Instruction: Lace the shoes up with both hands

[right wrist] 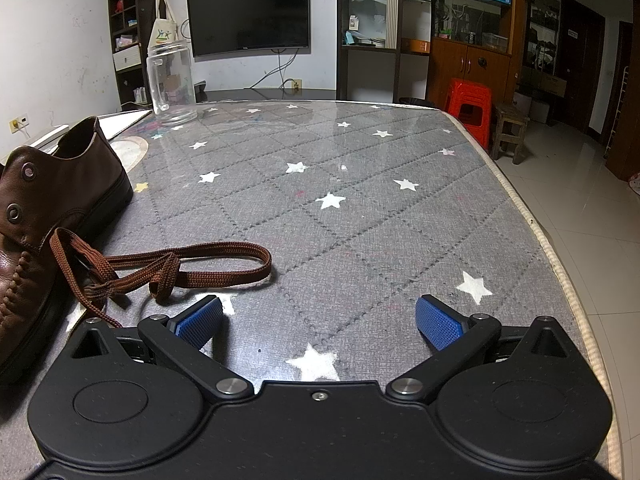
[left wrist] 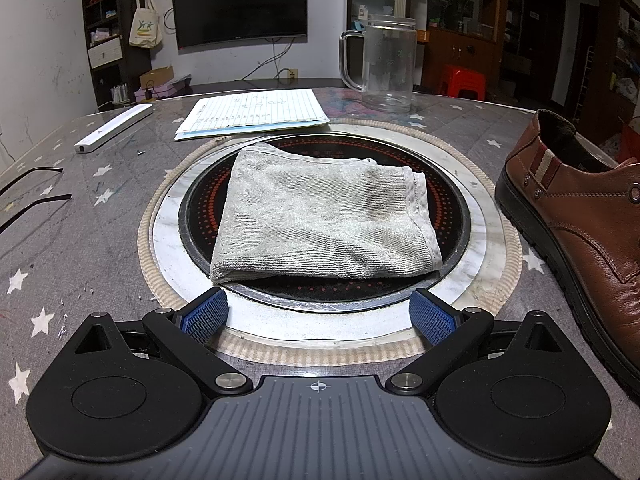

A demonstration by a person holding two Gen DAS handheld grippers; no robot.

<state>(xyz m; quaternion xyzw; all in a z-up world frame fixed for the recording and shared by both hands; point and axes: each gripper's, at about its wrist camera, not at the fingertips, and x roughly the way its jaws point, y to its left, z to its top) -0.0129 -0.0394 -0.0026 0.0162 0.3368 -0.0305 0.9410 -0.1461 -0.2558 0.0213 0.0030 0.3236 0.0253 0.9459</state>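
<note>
Seemingly limp and light, the flat woven lace (right wrist: pixel 168 268) lay loose beside the stiff leather shoe (right wrist: pixel 44 216), best pinched near its end, while both left tongs (left wrist: pixel 318 314) and right tongs (right wrist: pixel 320 322) gaped apart, empty.

i'm in a home, living/dining room. evidence: wall-mounted tv (right wrist: pixel 249 14) at top centre of both views, cables hanging down to a wall socket below it. tote bag (left wrist: pixel 145 24) hanging on a dark shelf unit, upper left. glass-door display cabinet (right wrist: pixel 470 12) with bottles and odds and ends, upper right, wooden cupboard doors under it. stacked red plastic stools (right wrist: pixel 470 108) and a small wooden stool (right wrist: pixel 510 130) on a tiled floor, right side. my table (right wrist: pixel 360 220) has a grey quilted star-print cover under clear sheet, with a round built-in cooktop (left wrist: pixel 452 216) at centre of the left view. scuffed white walls. all domestic, nothing industrial.
</note>
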